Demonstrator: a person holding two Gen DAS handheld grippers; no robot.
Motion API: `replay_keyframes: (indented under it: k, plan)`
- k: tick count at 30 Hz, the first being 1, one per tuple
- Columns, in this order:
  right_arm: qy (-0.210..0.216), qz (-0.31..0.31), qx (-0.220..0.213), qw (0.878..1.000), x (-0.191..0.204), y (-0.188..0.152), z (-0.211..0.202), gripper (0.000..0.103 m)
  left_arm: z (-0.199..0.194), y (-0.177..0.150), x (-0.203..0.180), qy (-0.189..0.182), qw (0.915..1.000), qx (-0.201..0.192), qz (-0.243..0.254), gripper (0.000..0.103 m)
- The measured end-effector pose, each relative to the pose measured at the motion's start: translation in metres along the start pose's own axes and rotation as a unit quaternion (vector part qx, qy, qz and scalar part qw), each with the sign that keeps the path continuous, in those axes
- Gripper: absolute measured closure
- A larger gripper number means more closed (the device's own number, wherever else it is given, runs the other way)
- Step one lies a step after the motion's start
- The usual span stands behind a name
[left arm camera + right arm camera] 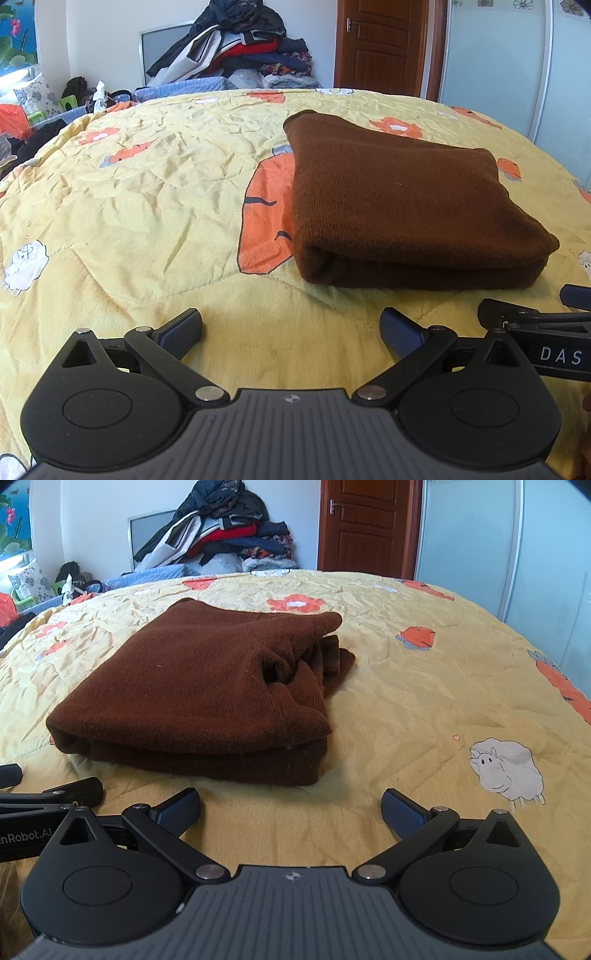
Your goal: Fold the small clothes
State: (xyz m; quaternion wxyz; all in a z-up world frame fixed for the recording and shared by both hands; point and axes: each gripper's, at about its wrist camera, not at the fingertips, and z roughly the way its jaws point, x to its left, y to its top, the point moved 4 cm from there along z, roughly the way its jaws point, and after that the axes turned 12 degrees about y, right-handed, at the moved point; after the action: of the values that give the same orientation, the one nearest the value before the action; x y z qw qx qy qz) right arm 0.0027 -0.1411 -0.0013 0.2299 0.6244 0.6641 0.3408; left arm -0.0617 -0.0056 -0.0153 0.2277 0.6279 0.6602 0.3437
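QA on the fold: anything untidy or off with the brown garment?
Mostly neat. The brown garment lies folded on the yellow quilt, but in the right wrist view its right side is bunched, with ribbed edges poking out unevenly. Both grippers' jaws stand open, clear of it.

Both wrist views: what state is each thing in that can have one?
Brown knitted garment: folded, lying flat on the quilt, ungripped.
Left gripper: open, empty.
Right gripper: open, empty.
Brown wooden door: shut.
Yellow flower-print quilt: spread out, wrinkled.
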Motion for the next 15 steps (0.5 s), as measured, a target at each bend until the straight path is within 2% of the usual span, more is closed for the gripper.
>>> replay_keyframes:
  k: [12, 15]
  plan:
    - [0.002, 0.002, 0.023, 1.000, 0.0003, 0.0028, -0.0012, 0.000, -0.0022, 0.0046, 0.0029, -0.006, 0.9995, 0.028, -0.011, 0.000]
    - [0.003, 0.010, 0.028, 1.000, -0.0001, 0.0052, -0.0044, 0.000, -0.0075, 0.0065, 0.0031, -0.008, 0.9996, 0.023, -0.014, 0.000]
